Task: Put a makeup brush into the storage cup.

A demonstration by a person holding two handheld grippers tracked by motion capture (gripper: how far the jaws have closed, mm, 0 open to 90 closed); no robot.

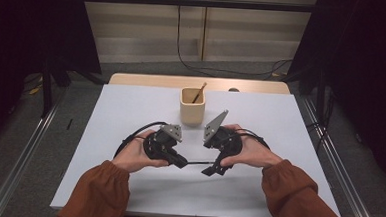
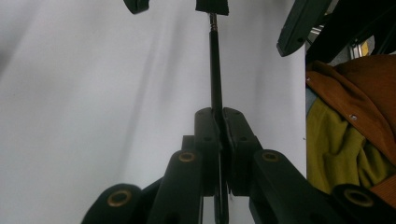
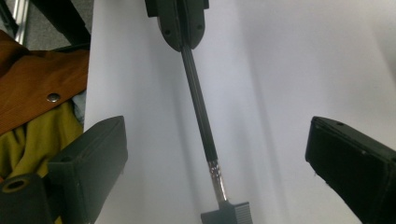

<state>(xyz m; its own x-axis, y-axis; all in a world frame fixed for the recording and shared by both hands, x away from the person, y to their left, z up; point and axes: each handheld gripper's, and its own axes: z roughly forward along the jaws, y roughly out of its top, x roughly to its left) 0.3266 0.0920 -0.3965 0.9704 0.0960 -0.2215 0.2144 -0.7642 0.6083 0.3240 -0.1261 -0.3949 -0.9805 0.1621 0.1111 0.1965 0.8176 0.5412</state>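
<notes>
A thin black brush (image 1: 199, 163) with a silver ferrule and a flat dark head lies level just above the white table (image 1: 131, 110), between both hands. My left gripper (image 1: 182, 163) is shut on the end of its black handle (image 2: 215, 70), jaws pressed together. Facing it, my right gripper (image 1: 212, 168) stands open. In the right gripper view the ferrule and the head (image 3: 229, 214) lie between the wide-apart right fingers (image 3: 98, 149), touching neither. The left gripper (image 3: 180, 23) shows at the top of that view, clamped on the handle (image 3: 198, 102).
A beige cup (image 1: 191, 116) stands behind the grippers at the table's middle, with a wooden-handled brush (image 1: 199, 93) leaning in it. Orange sleeves (image 1: 101, 189) come in from the near edge. A wooden strip runs along the table's far edge.
</notes>
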